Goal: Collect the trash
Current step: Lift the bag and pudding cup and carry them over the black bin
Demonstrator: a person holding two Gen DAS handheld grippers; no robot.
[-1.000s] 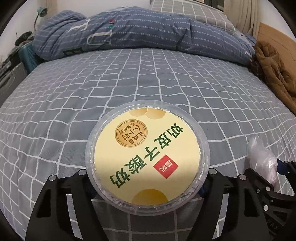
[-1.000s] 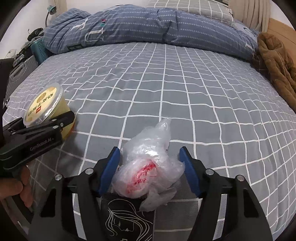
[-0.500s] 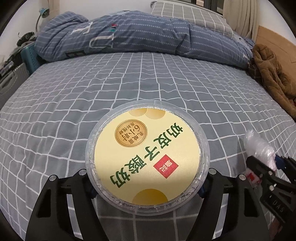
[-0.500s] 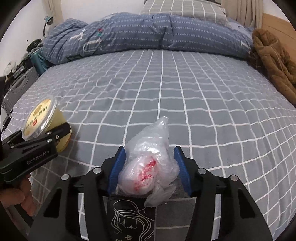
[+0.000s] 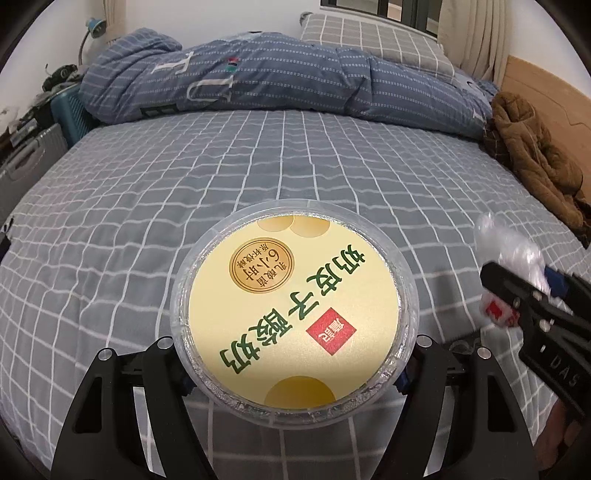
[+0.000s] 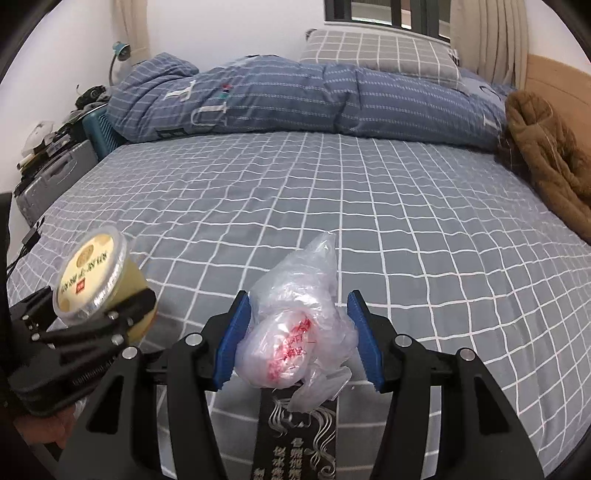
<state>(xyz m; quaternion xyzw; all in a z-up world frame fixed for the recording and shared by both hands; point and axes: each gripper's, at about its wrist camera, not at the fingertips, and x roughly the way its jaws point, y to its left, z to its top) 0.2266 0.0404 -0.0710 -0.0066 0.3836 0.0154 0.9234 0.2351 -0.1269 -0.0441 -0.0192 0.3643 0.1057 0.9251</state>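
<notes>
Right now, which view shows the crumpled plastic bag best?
The right wrist view: the crumpled plastic bag sits centred and whole between the right gripper's blue pads. The left wrist view catches it only blurred at the right edge, partly hidden.

A bed (image 6: 332, 206) in grey checked sheet, rolled blue duvet (image 6: 314, 99), pillow (image 6: 380, 51), white walls, dark window (image 6: 373, 9).

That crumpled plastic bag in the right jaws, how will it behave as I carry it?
The bag is thin, crumpled film, so probably very light and floppy. Its loose tail droops below the blue pads, so it may sag or snag. Smooth film bulging between the jaws could slip out if the squeeze loosens.
</notes>
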